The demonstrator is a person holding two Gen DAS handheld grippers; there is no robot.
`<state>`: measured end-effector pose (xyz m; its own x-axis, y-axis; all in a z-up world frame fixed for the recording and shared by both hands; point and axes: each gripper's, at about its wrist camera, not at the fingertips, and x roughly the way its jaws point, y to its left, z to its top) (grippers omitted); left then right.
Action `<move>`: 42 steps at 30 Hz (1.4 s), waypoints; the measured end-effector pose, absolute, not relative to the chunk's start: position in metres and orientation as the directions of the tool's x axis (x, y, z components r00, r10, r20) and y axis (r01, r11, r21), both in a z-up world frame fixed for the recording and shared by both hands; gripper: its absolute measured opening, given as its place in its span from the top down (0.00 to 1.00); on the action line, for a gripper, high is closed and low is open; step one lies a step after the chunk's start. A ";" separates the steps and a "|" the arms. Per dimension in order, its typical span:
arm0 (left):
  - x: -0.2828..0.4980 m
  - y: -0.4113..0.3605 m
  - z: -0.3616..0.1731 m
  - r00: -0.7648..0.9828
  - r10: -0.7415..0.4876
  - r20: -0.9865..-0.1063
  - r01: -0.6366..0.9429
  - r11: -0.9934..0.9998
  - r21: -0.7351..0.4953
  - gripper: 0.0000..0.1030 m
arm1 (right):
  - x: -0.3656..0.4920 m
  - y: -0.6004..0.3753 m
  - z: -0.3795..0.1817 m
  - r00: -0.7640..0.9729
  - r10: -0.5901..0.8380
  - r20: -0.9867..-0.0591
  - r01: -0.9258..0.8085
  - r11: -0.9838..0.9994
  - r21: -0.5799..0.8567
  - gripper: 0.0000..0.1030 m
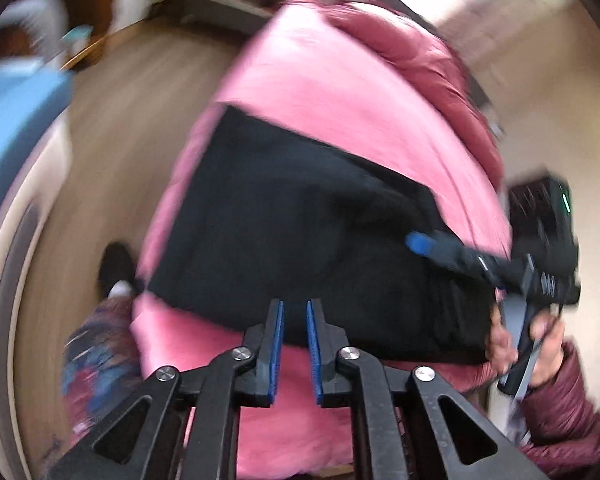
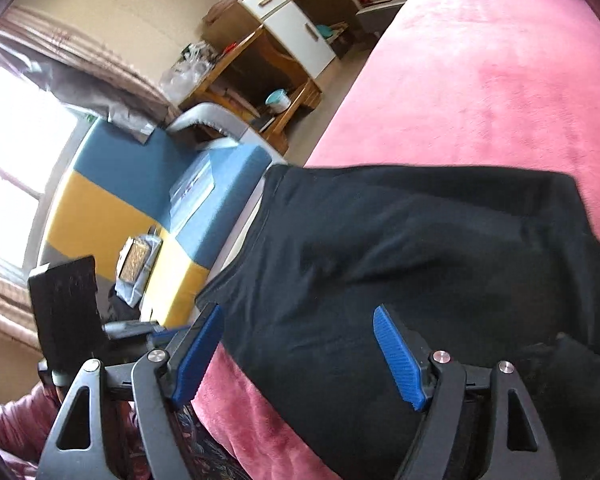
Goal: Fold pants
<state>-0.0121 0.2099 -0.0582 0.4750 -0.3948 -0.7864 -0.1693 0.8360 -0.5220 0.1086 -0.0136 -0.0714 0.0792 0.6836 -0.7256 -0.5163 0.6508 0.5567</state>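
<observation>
- Pants: black, folded into a rough rectangle, lying flat across the pink bed close to its near edge, one short side almost at the bed's side edge above the floor.
- Left gripper: fingers drawn in to a narrow slit, grasping nothing, hanging over bare blanket at the near edge, just short of the cloth.
- Right gripper: fingers spread wide and released, poised over the pants by the near edge, cloth below the gap but, as far as can be told, not pinched.
- Slide off the bed: a real chance with the bundle so near the side edge. Likely cause: a sideways tug on one corner, enough to drag the stack over onto the floor.
- Fold peeling open: likely if pinched by the top layer alone, with several layers stacked and no clear sight of the lower ones from either view.
- Blanket caught with the cloth: possible if closed too low at the hem. Plush pile right beside the fabric, easy to gather into the grip and to rumple under the next fold.
- Skewed fold: to be expected if lifted unevenly, with the two grippers at different spots along the near edge and at different spreads.
- Missed grasp on the left: plausible with so narrow a slit. Needs widening before meeting the thick folded edge, otherwise only a push and a bunched hem.
- Misjudged reach: more likely at speed, given the heavy smear across the left view.
</observation>
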 end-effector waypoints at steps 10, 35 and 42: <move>-0.044 0.309 -0.075 0.525 -0.168 -0.834 -0.514 0.718 -0.469 0.84 | 0.051 0.092 -0.077 0.030 0.629 -0.777 -0.760 0.519 0.391 0.25; -0.018 0.235 -0.065 0.458 -0.190 -0.869 -0.335 0.868 -0.366 0.63 | 0.075 0.047 -0.089 0.151 0.634 -0.758 -0.626 0.655 0.423 0.93; -0.011 0.266 -0.101 0.427 -0.264 -0.865 -0.446 0.770 -0.456 0.64 | 0.061 0.083 -0.095 0.099 0.644 -0.759 -0.666 0.609 0.430 0.90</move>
<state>-0.0114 0.2655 -0.1009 0.4270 -0.2642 -0.8648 -0.4462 0.7702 -0.4557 0.0606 0.0833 -0.0951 0.0986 0.6439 -0.7588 -0.6660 0.6093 0.4304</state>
